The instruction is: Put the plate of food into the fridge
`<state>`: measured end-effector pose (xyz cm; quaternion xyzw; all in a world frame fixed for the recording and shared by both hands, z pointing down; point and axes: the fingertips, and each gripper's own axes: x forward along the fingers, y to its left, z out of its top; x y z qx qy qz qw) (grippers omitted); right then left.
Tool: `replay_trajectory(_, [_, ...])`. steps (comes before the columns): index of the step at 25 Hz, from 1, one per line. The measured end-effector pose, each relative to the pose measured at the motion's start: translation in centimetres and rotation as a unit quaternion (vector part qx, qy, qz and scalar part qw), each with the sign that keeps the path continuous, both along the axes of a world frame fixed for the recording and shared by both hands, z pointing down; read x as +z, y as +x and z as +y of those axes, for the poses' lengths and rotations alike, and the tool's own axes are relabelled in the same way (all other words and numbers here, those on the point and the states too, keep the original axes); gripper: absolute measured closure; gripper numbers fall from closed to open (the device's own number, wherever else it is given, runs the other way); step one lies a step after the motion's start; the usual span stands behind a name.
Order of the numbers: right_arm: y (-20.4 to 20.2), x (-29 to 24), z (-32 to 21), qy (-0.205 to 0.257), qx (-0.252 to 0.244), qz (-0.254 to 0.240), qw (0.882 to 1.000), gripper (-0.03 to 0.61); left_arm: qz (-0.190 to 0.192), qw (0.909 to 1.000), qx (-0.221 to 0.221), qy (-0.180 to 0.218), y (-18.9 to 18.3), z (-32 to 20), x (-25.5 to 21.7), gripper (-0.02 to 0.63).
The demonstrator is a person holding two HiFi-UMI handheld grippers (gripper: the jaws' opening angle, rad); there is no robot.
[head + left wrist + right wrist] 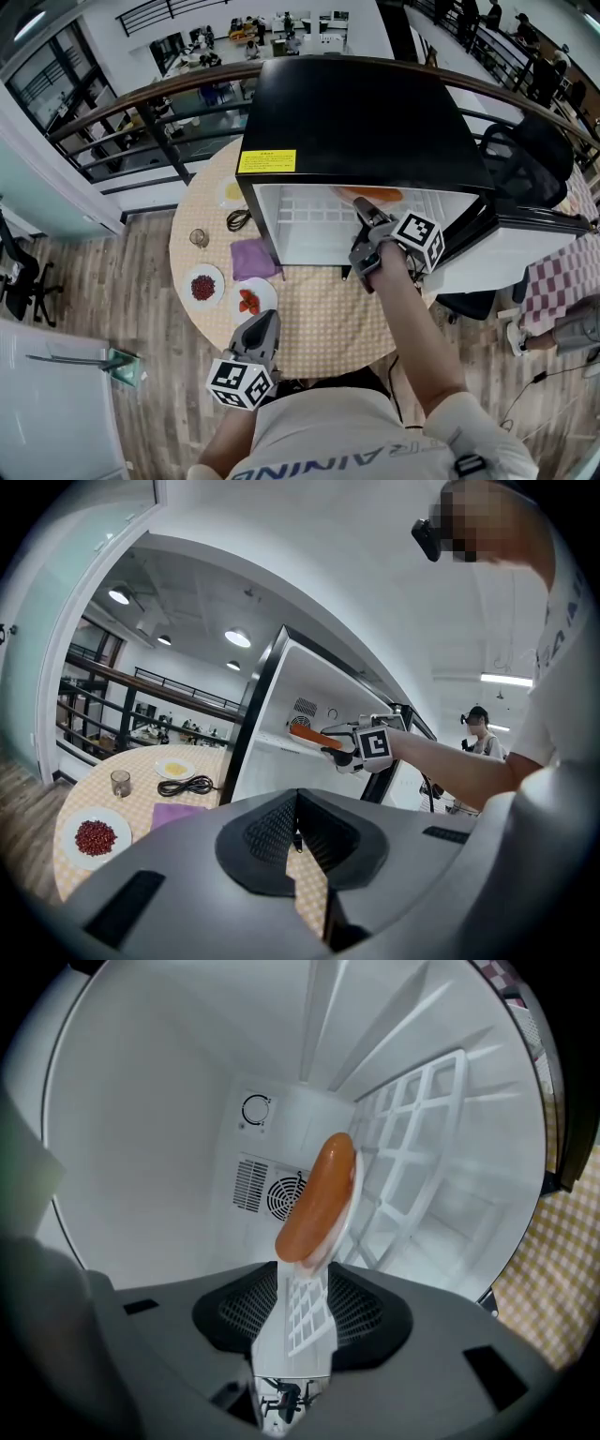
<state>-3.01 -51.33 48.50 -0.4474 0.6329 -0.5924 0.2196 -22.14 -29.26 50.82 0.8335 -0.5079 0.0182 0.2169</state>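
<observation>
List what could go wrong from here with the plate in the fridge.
The plate lies on the wire shelf right at the right gripper's open jaws; withdrawing crookedly might snag its rim and drag it out. The left gripper hovers near a table-edge dish of red food and may nudge it.

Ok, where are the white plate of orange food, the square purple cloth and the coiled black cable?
white plate of orange food (330,1246): right gripper view, its white right rim.
square purple cloth (253,258): head view, its middle.
coiled black cable (238,220): head view, its coil.
</observation>
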Motion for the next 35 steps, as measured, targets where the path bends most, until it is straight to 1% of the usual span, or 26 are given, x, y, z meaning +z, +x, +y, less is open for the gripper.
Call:
replay_trajectory(5, [-0.3,0.2,1.0,0.001,-0.011,-0.017,1.000,0.419,0.002,1.0000,0.000,0.002,-0.2,0.1,-0.4,0.604])
replay_trajectory(11, [-0.2,0.6,2.4,0.005,-0.013,-0.051,0.999,0.420,0.005,1.0000,0.001,0.002,-0.5,0.3,-0.5,0.606])
replay_trajectory(14, [-0.2,0.7,3.0,0.008,-0.021,-0.052,0.998,0.420,0.005,1.0000,0.005,0.004,-0.2,0.4,-0.5,0.604])
replay_trajectory(16, [-0.6,0.4,3.9,0.020,-0.039,-0.046,0.998,0.430,0.005,0.9999,0.006,0.007,-0.2,0.4,-0.7,0.604])
replay_trajectory(18, [-1.3,0.0,5.1,0.045,-0.065,-0.026,0.997,0.472,0.013,0.9999,0.007,0.007,-0.2,0.3,-0.9,0.604])
replay_trajectory(19, [-1.7,-0.1,5.8,0.058,-0.079,-0.015,0.995,0.483,0.021,0.9997,0.008,0.005,-0.2,0.3,-1.0,0.604])
replay_trajectory(20, [-2.1,-0.1,6.6,0.069,-0.091,-0.008,0.993,0.512,0.027,0.9996,0.009,0.005,-0.2,0.3,-1.1,0.604])
replay_trajectory(21, [-2.3,-0.1,7.4,0.079,-0.098,-0.004,0.992,0.524,0.030,0.9995,0.010,0.006,-0.2,0.2,-1.3,0.604])
replay_trajectory(24, [-2.4,-0.2,9.4,0.109,-0.106,0.016,0.988,0.541,0.032,0.9993,0.013,0.015,-0.1,-0.2,-1.9,0.604])
replay_trajectory(26, [-2.0,-0.3,10.8,0.129,-0.110,0.062,0.984,0.545,0.031,0.9992,0.017,0.020,0.0,-0.4,-2.2,0.604])
replay_trajectory(28, [-1.5,-0.4,12.3,0.153,-0.116,0.129,0.973,0.546,0.026,0.9991,0.022,0.026,0.2,-0.4,-2.4,0.604])
replay_trajectory(30, [-1.4,-0.8,13.7,0.181,-0.124,0.180,0.959,0.546,0.010,0.9990,0.028,0.034,0.4,-0.2,-2.6,0.604])
replay_trajectory(32, [-1.1,-1.1,15.1,0.199,-0.129,0.213,0.948,0.546,-0.002,0.9984,0.037,0.042,0.8,0.0,-2.8,0.604])
replay_trajectory(35, [-0.8,-1.6,16.8,0.223,-0.133,0.251,0.933,0.546,0.000,0.9978,0.046,0.047,1.4,0.0,-3.2,0.604])
